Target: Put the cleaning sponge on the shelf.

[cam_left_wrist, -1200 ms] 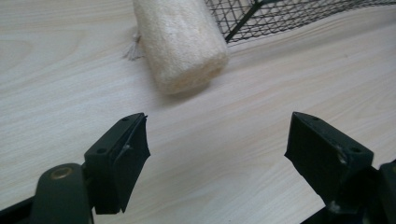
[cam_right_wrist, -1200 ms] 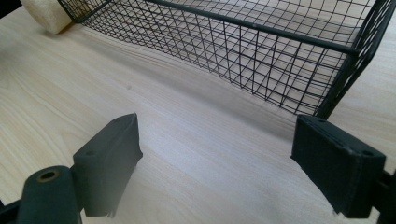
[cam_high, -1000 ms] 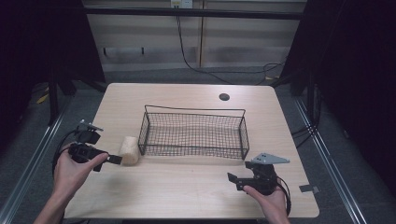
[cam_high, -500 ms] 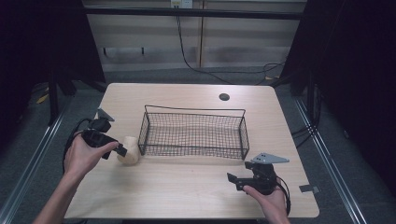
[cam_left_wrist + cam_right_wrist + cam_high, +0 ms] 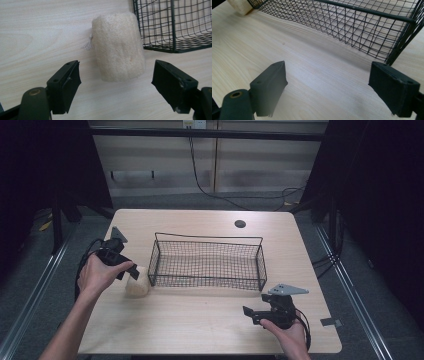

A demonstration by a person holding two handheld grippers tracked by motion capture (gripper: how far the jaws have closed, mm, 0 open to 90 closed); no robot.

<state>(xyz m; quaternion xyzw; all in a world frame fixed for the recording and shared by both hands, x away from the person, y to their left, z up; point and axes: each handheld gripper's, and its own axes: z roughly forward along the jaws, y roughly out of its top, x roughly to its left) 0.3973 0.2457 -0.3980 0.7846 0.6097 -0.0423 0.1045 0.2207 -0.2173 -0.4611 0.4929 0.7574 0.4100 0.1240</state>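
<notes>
Dark curtains and a grey floor surround the pale wooden desk [image 5: 200, 320]. From the high view, a wire basket [image 5: 207, 262] stands mid-desk; a cream loofah sponge [image 5: 136, 282] lies just beside the basket's left end, toward the desk's left edge. The left tongs [image 5: 127, 270] hover at the sponge, far nearer than the right tongs [image 5: 250, 314], which rest released near the front right corner.

Left gripper view: jaws spread wide, empty, the sponge [image 5: 117, 47] straight ahead between them, its long axis running away from the tongs; a grasp looks likely next.

Right gripper view: jaws apart, facing bare desk and basket [image 5: 352, 27].
</notes>
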